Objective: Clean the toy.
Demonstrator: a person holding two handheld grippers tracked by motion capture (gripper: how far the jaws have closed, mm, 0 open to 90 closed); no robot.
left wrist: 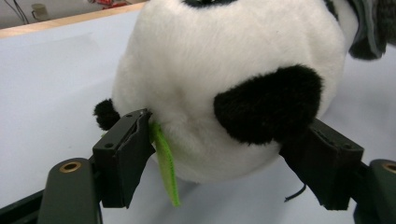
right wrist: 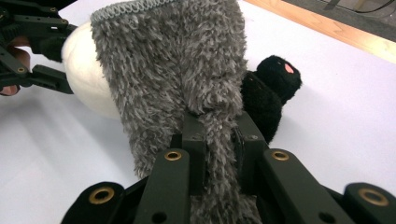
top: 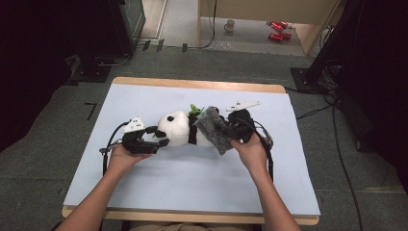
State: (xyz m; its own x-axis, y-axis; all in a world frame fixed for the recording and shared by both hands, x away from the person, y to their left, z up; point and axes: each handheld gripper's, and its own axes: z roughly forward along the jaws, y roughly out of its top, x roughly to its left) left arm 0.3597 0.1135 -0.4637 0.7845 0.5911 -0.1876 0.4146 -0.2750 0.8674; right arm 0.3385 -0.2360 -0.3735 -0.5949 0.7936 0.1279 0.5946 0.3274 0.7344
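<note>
A black-and-white panda plush (top: 175,127) lies on its side mid-table on the pale blue mat (top: 192,183). My left gripper (top: 159,136) is at its head. In the left gripper view the left gripper (left wrist: 224,128) stands open wide, one jaw on each side of the round white head (left wrist: 224,56), by a black ear and a green felt leaf (left wrist: 166,163); the fur is not squeezed. A grey fuzzy cloth (top: 214,127) covers the panda's body. My right gripper (right wrist: 218,126) is shut on a fold of that cloth (right wrist: 168,60), next to a black paw (right wrist: 275,79).
The mat covers a wooden table whose far edge (top: 197,84) shows. On the floor beyond are a mug (top: 230,25) and red cans (top: 278,30). Black equipment stands (top: 332,53) flank the table. Cables trail from both grippers over the mat.
</note>
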